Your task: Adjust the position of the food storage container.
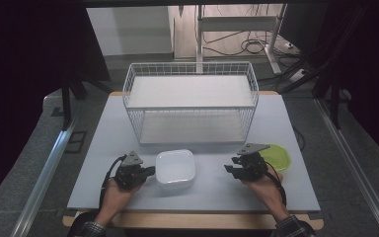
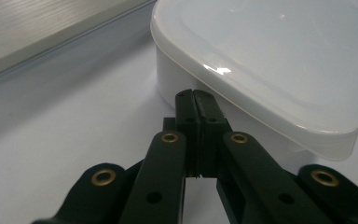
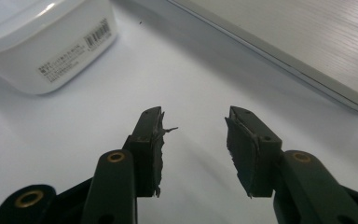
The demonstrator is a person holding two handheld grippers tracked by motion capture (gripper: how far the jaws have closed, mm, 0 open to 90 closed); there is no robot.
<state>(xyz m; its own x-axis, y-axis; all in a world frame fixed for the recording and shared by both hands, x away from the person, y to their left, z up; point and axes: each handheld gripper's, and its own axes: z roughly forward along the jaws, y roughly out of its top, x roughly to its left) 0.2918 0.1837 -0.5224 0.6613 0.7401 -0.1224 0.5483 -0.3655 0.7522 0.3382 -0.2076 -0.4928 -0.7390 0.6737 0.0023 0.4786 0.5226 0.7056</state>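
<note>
The pale grey rectangular surface carries every item. At its far half stands a white wire basket rack with two flat shelves, its open front facing the person.

Near the front edge, centred between the two hands, sits a white square plastic container with rounded corners and a translucent lid. The lid is seated on the container. In the right gripper view, a printed barcode label shows on the container's side wall.

A round yellow-green plastic lid lies flat on the surface at the right, just behind the right tool and partly hidden by it.

The left tool is held just beside the left side of the white container, pointing toward it. Its jaws are fully closed, pad against pad, with nothing between them. In the left gripper view, the closed tips sit at the container's side wall, just under the lid rim; contact cannot be confirmed.

The right tool is held to the right of the container, apart from it. Its jaws stand moderately parted and empty above the bare surface.
</note>
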